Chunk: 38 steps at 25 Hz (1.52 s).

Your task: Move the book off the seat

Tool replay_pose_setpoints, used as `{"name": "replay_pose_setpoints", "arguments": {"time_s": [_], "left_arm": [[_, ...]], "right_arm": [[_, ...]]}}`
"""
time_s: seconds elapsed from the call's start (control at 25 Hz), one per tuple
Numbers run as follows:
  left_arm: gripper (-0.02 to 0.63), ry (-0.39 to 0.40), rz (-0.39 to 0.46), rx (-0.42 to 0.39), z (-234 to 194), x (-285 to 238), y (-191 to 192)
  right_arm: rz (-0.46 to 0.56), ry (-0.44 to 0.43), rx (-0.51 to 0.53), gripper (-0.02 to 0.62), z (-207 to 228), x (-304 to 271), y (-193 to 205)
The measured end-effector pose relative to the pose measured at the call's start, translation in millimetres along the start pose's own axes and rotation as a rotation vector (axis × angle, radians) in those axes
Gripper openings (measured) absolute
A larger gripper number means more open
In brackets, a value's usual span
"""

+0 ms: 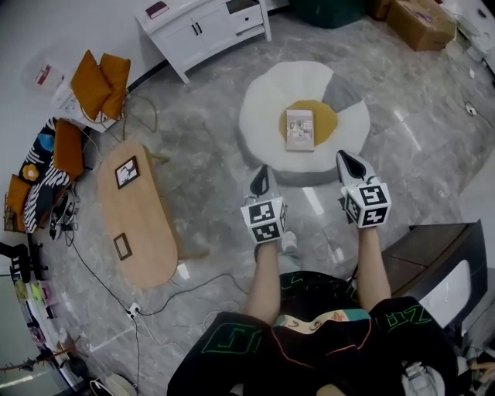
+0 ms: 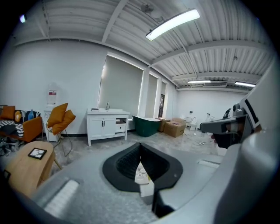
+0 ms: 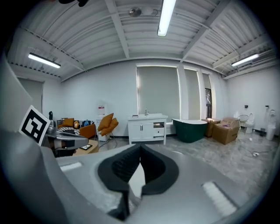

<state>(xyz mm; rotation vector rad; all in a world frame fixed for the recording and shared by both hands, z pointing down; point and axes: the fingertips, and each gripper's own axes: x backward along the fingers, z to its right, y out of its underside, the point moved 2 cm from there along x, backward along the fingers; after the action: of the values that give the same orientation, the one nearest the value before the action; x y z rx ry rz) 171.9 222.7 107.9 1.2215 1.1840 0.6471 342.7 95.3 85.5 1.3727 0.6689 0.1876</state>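
A book [image 1: 300,129] with a pale cover lies flat on the yellow middle of a round white seat [image 1: 263,108] on the marble floor. My left gripper [image 1: 264,172] hovers just short of the seat's near edge, below and left of the book, jaws shut and empty. My right gripper [image 1: 348,158] hangs at the seat's near right edge, also shut with nothing held. In the left gripper view the shut gripper [image 2: 140,145] points toward the room, and a slice of the book [image 2: 142,174] shows under it. In the right gripper view the shut gripper [image 3: 140,148] has the white seat [image 3: 136,181] below.
An oval wooden table [image 1: 139,224] with two picture frames stands to the left. A white cabinet [image 1: 205,27] and orange chairs [image 1: 100,81] are at the back left, a cardboard box [image 1: 421,22] at the back right. Cables [image 1: 100,278] trail on the floor. Dark furniture [image 1: 433,251] stands to the right.
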Motion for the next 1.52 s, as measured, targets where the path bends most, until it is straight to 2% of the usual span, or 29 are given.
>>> {"name": "replay_pose_setpoints", "arguments": {"time_s": [0.16, 0.36, 0.48, 0.64, 0.84, 1.08, 1.24, 1.52], "left_arm": [[0.009, 0.0, 0.017, 0.048, -12.9, -41.7, -8.8], [0.011, 0.041, 0.04, 0.048, -20.0, -72.6, -30.4], [0.009, 0.056, 0.023, 0.049, -21.2, -88.4, -39.1], [0.011, 0.084, 0.035, 0.079, -18.0, -113.2, -49.9], [0.011, 0.062, 0.061, 0.045, -32.9, -151.4, -68.9], [0.011, 0.072, 0.018, -0.005, -44.4, -215.2, -111.7], [0.011, 0.148, -0.015, -0.014, -19.4, -259.3, -106.3], [0.011, 0.166, -0.168, -0.02, 6.4, -338.0, -69.0]], "right_arm": [[0.0, 0.011, 0.04, 0.003, 12.3, -22.9, -13.4], [0.014, 0.077, 0.045, 0.003, 31.3, -35.5, -39.0], [0.028, 0.076, 0.061, 0.003, 34.7, -48.2, -57.4], [0.012, 0.068, 0.047, 0.003, 47.7, -69.3, -53.7], [0.022, 0.049, 0.033, 0.003, 67.2, -115.6, -54.4], [0.035, 0.036, -0.037, 0.003, 96.5, -182.8, -87.3], [-0.019, 0.053, -0.117, 0.003, 135.0, -213.0, -60.5], [-0.078, 0.102, -0.257, 0.003, 212.8, -256.2, -10.9]]}}
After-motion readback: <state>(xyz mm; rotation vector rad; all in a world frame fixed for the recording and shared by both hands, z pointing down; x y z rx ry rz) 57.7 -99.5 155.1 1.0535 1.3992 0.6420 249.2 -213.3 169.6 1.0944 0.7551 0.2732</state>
